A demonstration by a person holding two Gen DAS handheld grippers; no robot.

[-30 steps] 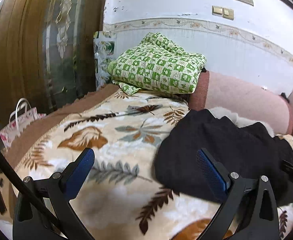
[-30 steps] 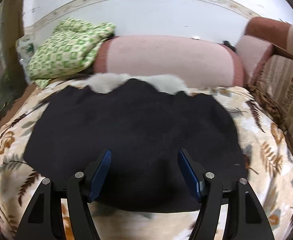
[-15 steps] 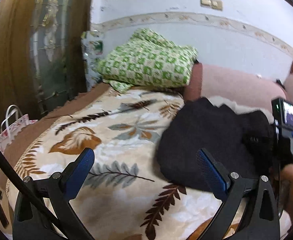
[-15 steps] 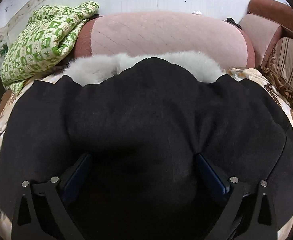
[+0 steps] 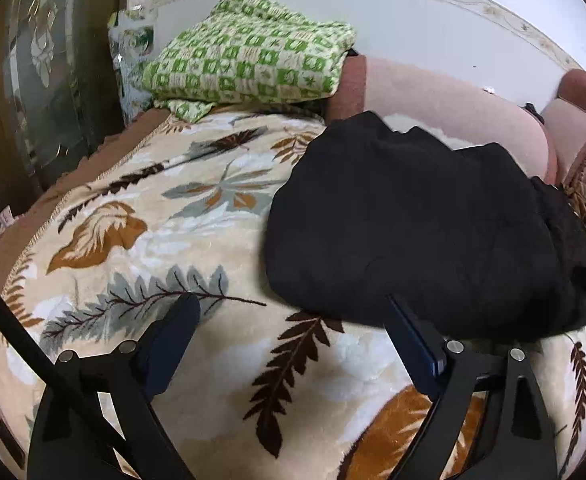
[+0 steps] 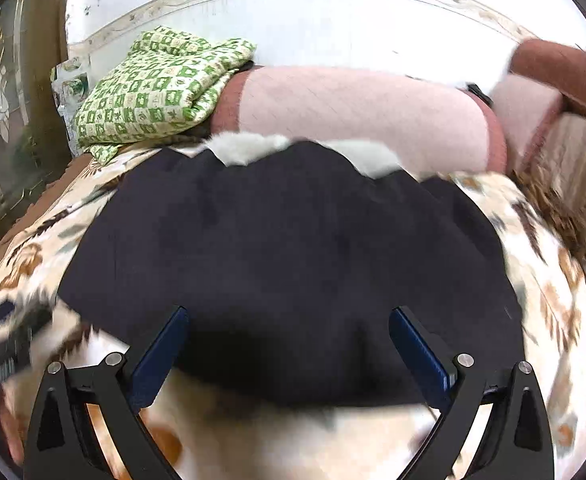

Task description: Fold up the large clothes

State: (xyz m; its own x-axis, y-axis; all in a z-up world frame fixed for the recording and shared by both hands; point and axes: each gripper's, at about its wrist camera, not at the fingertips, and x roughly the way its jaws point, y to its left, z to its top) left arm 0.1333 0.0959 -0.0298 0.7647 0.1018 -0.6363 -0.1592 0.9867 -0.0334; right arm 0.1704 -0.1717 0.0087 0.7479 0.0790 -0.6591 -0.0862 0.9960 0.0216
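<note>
A black coat (image 5: 413, 224) with a pale fur collar (image 6: 249, 148) lies folded on a leaf-patterned blanket (image 5: 165, 240); in the right wrist view the coat (image 6: 293, 248) fills the middle. My left gripper (image 5: 293, 336) is open and empty, hovering over the blanket at the coat's near left edge. My right gripper (image 6: 289, 344) is open and empty, above the coat's near edge. The left gripper body shows blurred at the lower left of the right wrist view (image 6: 1, 344).
A green checked folded quilt (image 5: 249, 56) sits at the back left. A pink bolster (image 6: 353, 120) lies behind the coat against the white wall. A wooden glass-panelled door (image 5: 33, 80) stands at the left. Brown sofa cushions (image 6: 565, 168) are on the right.
My right gripper has pulled back from pressing low on the coat and now shows the whole folded coat. My left gripper has moved in closer to the coat's edge.
</note>
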